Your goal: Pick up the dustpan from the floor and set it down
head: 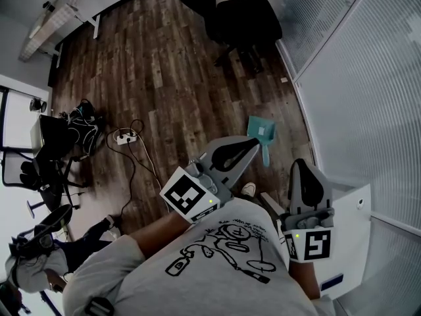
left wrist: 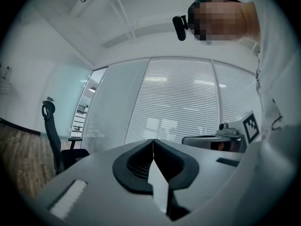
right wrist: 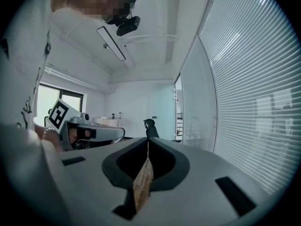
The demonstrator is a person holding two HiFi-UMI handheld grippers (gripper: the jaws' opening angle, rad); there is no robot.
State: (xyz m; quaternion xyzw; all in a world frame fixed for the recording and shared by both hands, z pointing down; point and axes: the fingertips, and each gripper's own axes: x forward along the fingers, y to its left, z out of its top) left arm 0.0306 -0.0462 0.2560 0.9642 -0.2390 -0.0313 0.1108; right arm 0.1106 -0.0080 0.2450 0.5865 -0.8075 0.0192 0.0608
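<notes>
Dark wood floor (head: 164, 64) fills the head view, with a black office chair (head: 247, 18) at twelve o'clock. The teal dustpan (head: 262, 135) lies on the planks around three o'clock of centre, near the blind-covered glass wall (head: 368, 97). The left gripper (head: 253, 142) noses in just beside it, and the right gripper (head: 301, 164) sits at five o'clock. Left gripper view: jaws pressed together, nothing between. Right gripper view: jaws closed too, empty.
</notes>
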